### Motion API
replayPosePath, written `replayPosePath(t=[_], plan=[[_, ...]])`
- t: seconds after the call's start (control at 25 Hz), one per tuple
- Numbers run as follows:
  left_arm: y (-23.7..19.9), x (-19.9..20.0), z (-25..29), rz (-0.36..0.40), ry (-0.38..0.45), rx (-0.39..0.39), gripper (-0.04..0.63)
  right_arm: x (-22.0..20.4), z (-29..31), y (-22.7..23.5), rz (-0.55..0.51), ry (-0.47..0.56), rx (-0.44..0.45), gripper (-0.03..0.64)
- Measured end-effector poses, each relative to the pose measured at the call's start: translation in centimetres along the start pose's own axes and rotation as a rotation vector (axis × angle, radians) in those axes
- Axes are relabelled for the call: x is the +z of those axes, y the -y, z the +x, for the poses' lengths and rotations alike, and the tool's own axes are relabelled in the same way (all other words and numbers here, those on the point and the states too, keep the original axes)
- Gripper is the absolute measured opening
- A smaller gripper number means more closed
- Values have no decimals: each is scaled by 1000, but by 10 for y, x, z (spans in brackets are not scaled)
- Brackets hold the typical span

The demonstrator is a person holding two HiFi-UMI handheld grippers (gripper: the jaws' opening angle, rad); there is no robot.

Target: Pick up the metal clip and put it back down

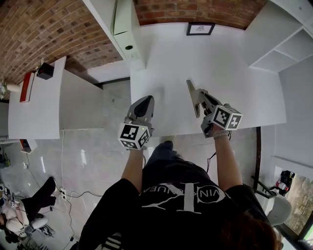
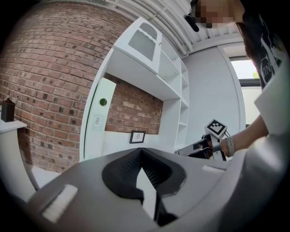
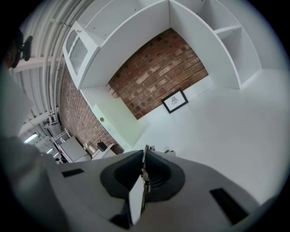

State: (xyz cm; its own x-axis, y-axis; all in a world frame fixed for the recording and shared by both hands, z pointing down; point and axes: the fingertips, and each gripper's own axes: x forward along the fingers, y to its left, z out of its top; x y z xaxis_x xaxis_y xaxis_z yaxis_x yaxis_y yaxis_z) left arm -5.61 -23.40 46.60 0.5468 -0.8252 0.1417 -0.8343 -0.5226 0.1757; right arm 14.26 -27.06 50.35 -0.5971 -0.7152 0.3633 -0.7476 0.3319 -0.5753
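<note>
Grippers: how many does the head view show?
2. The left gripper is over the near left corner of the desk; the right gripper, shut on the clip, is to its right.

Framed pic [image 1: 200, 29] against brick wall [image 1: 195, 12] at back of white desk [image 1: 254, 93]; black box [image 1: 45, 71] on side table [image 1: 39, 112]

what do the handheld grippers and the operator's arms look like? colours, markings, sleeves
The left gripper and right gripper match: smooth grey shells tapering to a tip, with black ribbed pads inside. Each has a white cube with black square markers at its rear. The person wears a black short-sleeved T-shirt with white print, and a grey wristband on the right wrist.
</note>
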Motion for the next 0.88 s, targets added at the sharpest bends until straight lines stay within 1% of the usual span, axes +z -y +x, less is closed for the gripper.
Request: replayPosePath(t=[0.52,0.88], plan=[[25,7,-36,22,27,56,-11,5,-41,-15,-40,41,30,26],[40,14,-62,38,55,76,-11,4,-65,-31,-63,69,45,26]])
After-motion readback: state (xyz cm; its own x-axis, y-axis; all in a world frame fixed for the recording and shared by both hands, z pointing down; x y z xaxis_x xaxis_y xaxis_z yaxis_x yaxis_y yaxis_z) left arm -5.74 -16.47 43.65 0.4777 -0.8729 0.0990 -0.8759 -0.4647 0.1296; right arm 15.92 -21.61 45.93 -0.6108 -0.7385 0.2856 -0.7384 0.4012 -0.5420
